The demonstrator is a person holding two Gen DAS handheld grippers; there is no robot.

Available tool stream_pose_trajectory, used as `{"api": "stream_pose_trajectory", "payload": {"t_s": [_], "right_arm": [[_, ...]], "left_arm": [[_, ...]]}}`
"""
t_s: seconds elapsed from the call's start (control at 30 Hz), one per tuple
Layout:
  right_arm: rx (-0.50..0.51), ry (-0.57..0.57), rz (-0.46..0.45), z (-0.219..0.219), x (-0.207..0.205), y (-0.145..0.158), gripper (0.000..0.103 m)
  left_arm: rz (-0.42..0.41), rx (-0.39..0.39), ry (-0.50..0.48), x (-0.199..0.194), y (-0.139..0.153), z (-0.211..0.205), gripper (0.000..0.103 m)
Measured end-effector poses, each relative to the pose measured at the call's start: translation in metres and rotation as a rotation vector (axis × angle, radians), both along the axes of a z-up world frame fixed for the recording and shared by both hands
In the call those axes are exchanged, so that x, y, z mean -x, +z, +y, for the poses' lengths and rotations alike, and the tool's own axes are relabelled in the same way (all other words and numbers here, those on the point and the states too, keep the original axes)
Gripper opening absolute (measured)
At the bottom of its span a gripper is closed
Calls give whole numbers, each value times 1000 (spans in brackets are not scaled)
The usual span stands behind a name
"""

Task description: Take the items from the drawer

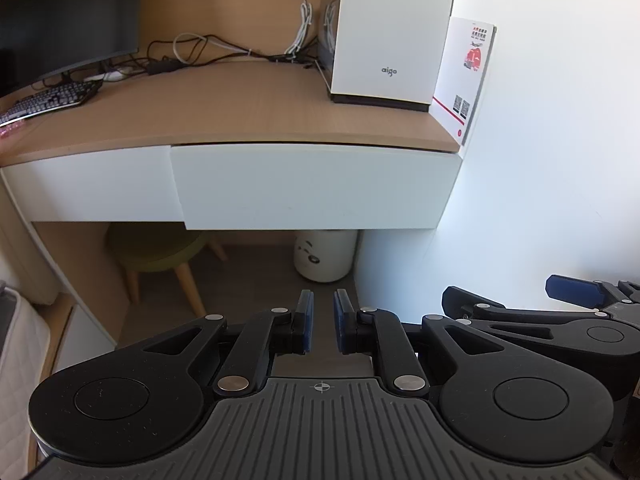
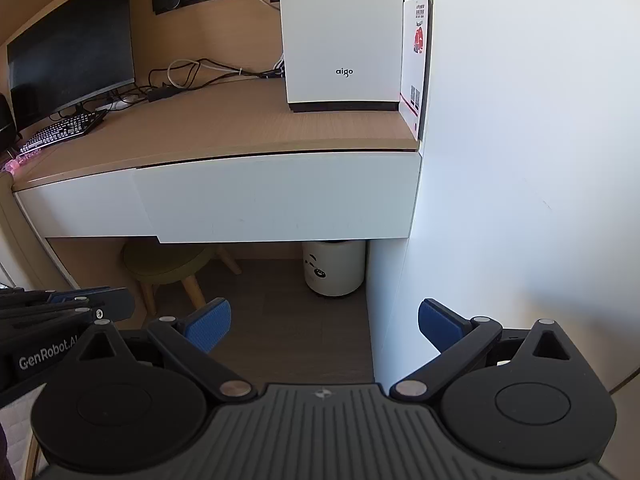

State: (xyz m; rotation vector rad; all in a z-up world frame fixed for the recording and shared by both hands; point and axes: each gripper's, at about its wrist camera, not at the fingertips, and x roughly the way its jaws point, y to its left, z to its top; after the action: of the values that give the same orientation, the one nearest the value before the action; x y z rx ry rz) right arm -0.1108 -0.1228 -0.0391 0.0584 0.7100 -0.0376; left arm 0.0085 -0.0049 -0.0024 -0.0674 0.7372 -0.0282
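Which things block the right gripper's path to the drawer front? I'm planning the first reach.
Nothing visible does. The right gripper, open, faces the closed drawer across bare air; stool and bin sit lower, under the desk.

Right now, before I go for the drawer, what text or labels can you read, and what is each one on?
"aigo": front of the white computer case on the desk.
"GenRobot.AI", last letters partly cut off: side of the left tongs, seen from the right wrist.
Leaflet beside the case: red print and QR codes, too small to read.
Keyboard keys: too small to read.
Drawer front: no text.
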Motion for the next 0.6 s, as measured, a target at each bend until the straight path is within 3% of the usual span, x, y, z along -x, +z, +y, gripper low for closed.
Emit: {"api": "stream_pose_trajectory", "payload": {"t_s": [0.6], "right_arm": [[3, 8, 6, 5, 2, -2, 100]], "left_arm": [[6, 9, 2, 2, 2, 7, 14]]}}
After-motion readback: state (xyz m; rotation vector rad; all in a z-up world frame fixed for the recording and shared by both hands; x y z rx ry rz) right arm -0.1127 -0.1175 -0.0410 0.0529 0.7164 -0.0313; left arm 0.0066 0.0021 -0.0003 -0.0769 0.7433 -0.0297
